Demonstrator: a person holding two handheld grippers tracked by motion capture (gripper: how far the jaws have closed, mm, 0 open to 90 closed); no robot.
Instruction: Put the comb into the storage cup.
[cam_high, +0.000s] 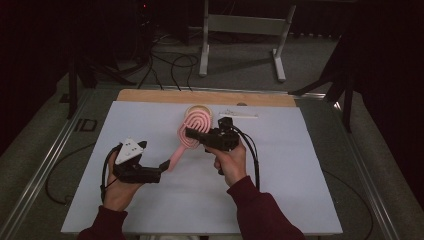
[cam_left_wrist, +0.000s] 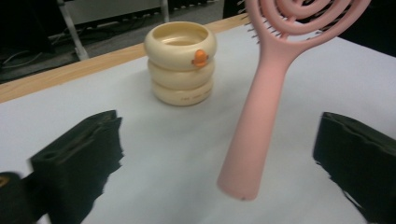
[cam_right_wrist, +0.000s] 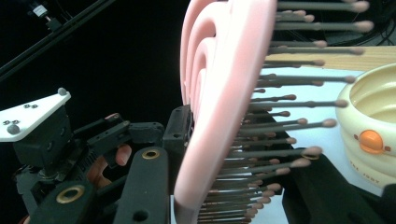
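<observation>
Your right tool holds the pink brush by its head; your left tool stands wide around the handle. Next, close it for the handover.

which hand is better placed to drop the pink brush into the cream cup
Right. The right tongs already clamp the pink brush by its head beside the cream cup; the left tongs are open around the handle.
</observation>
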